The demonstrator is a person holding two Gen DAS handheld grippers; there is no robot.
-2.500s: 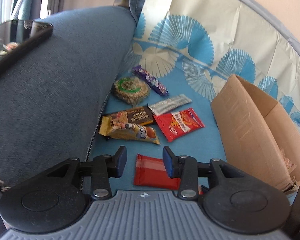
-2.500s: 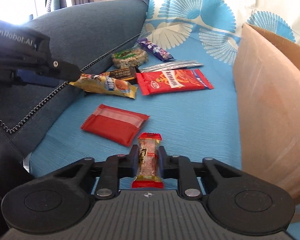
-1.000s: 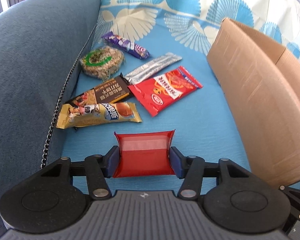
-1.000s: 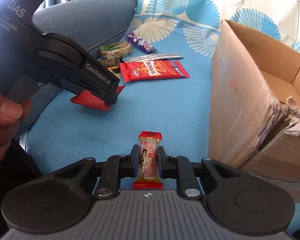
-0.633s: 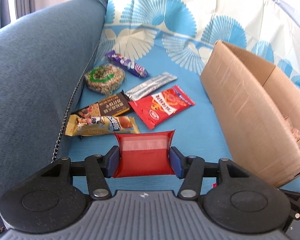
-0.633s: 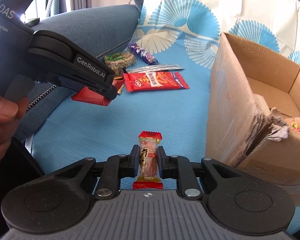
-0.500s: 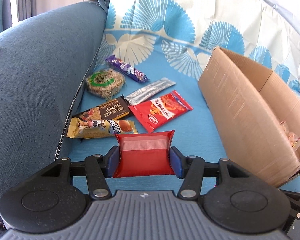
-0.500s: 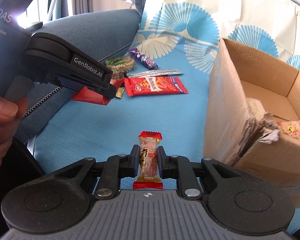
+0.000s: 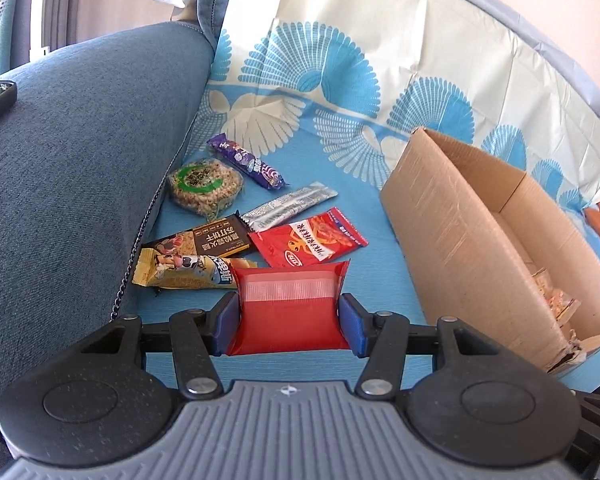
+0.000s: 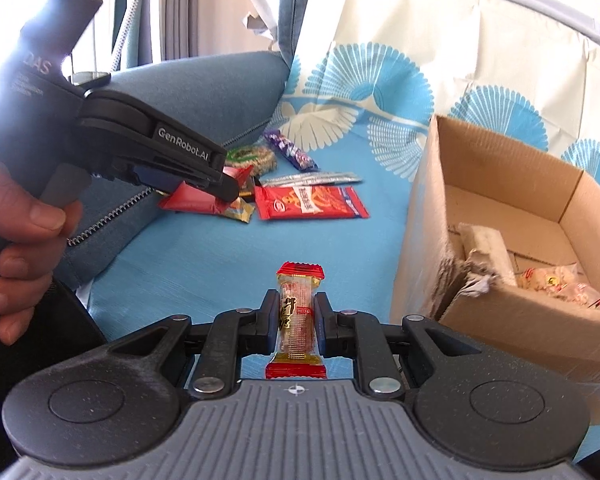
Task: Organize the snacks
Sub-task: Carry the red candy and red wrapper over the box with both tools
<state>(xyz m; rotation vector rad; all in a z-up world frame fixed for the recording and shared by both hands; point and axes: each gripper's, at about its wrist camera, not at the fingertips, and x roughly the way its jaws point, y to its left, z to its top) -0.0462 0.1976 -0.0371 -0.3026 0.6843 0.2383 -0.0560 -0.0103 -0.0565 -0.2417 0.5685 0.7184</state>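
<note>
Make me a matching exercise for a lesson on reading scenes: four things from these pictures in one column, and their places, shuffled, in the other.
Things:
1. plain red packet
2. slim snack bar with red ends
3. purple wrapper
4. torn cardboard box

Places:
A. lying on the blue cover, farthest back of the loose snacks
B. clamped in the right gripper
C. standing open on the right, with some packets inside
D. clamped in the left gripper

Pairs: 1-D, 2-B, 3-A, 4-C
</note>
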